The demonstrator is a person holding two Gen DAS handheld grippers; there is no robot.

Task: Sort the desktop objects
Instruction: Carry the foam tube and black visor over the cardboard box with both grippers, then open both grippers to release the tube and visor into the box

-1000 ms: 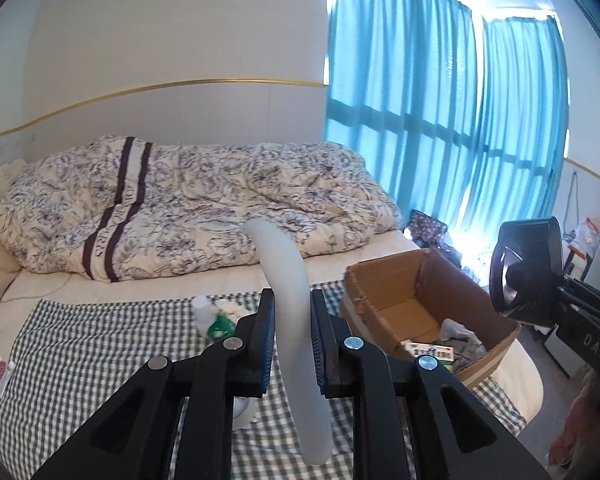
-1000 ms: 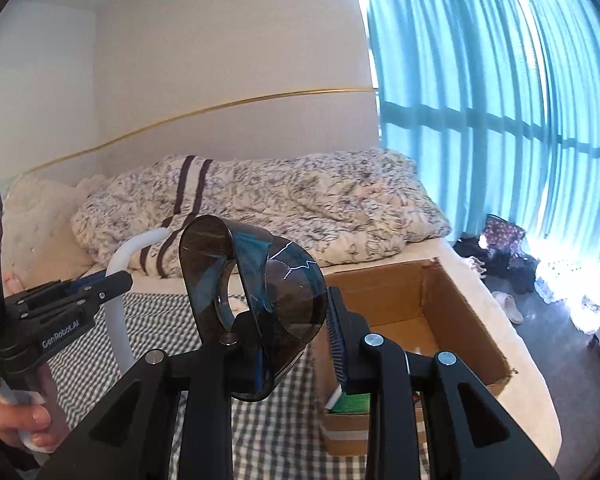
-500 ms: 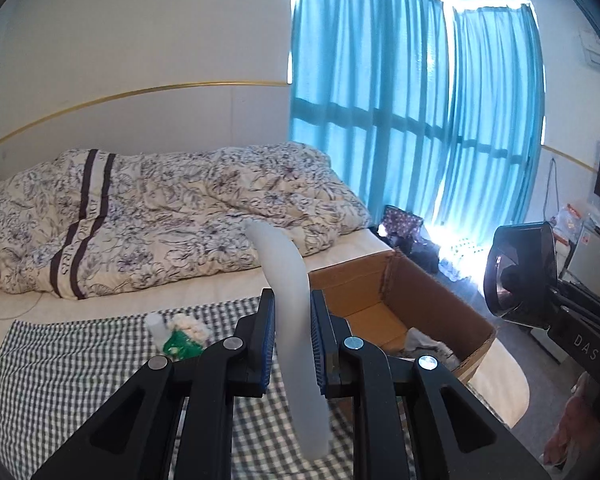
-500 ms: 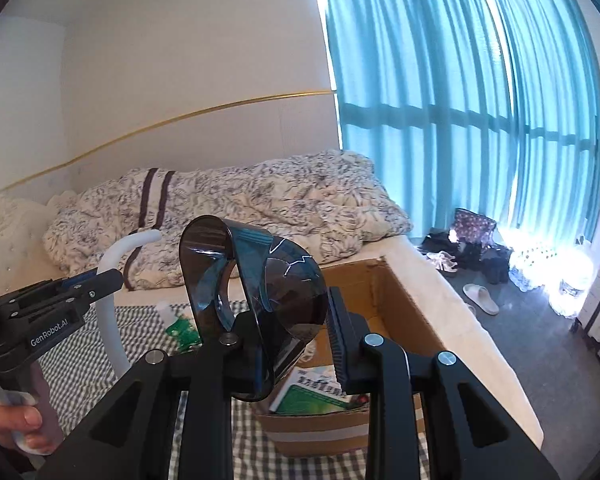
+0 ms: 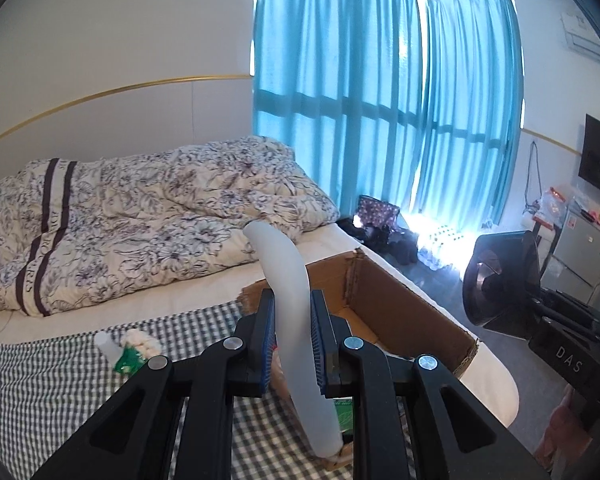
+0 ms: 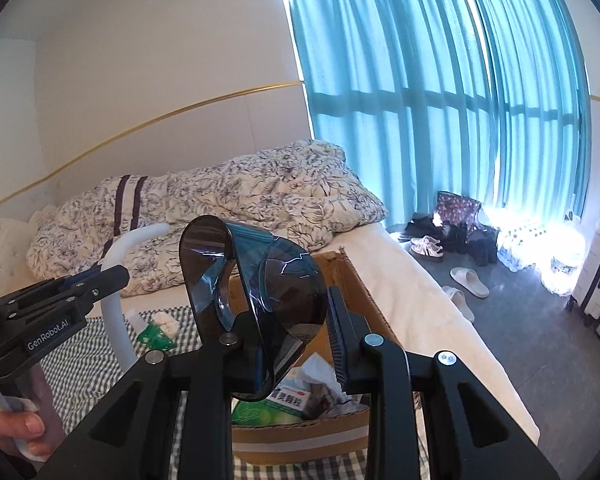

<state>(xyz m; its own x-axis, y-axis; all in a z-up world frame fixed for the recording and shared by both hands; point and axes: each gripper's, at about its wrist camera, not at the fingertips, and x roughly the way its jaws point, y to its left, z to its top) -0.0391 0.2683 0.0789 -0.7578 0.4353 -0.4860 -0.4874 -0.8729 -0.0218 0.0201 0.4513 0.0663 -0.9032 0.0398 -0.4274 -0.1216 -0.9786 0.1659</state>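
Carry-to-box step; left gripper (image 5: 293,340) clamped on white curved tube (image 5: 288,312); right gripper (image 6: 296,344) apparently gripping dark plastic scoop (image 6: 256,300), contact unclear; cardboard box (image 6: 364,280) at lower centre; lowering and release needed next.

"genrobot.ai" on the left gripper (image 6: 100,276); "das" on the right gripper (image 5: 540,308); "adhrores"-like letters on the duvet (image 5: 140,216) stripe

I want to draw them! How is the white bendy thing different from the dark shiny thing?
The white curved piece is long, thin and pale; the dark plastic piece is wide, glossy and see-through. The white one is in the left gripper, the dark one in the right gripper. Both are held up near the cardboard box.
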